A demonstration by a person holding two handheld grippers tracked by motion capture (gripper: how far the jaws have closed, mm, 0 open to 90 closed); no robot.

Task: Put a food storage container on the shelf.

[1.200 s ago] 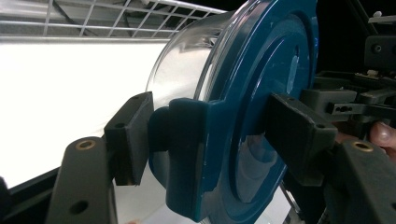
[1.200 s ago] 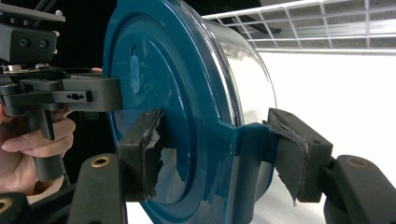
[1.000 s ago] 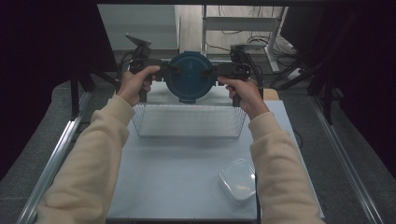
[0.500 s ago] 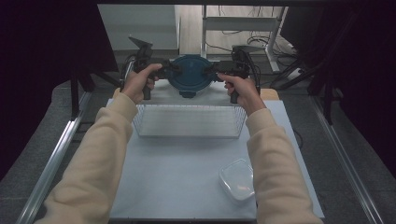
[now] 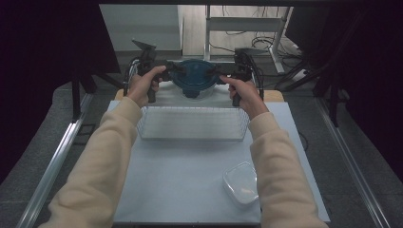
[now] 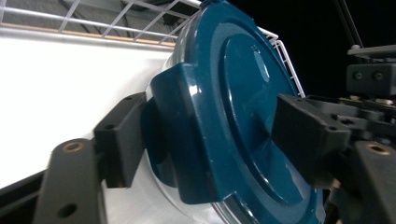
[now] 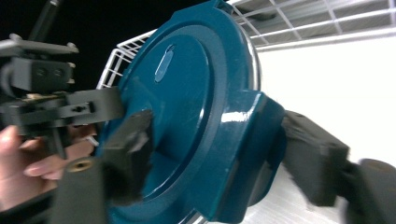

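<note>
Both the left gripper (image 5: 172,71) and the right gripper (image 5: 219,73) clamp the side tabs of a blue-lidded container (image 5: 195,78), held beyond the wire basket (image 5: 192,123). A clear box (image 5: 241,183) sits near the table's (image 5: 166,190) front.

Over the last second the round blue lidded container (image 5: 196,77), clamped at its side tabs between the left gripper (image 5: 172,71) at nine o'clock and the right gripper (image 5: 219,73) at three o'clock, has travelled toward twelve o'clock in the high view. A second ago its lower edge overlapped the far rim of the wire basket (image 5: 192,122); now it sits clear beyond that rim, over the table's far edge. Both hands have gone with it, the forearms reaching further out, and the container looks slightly smaller.
</note>
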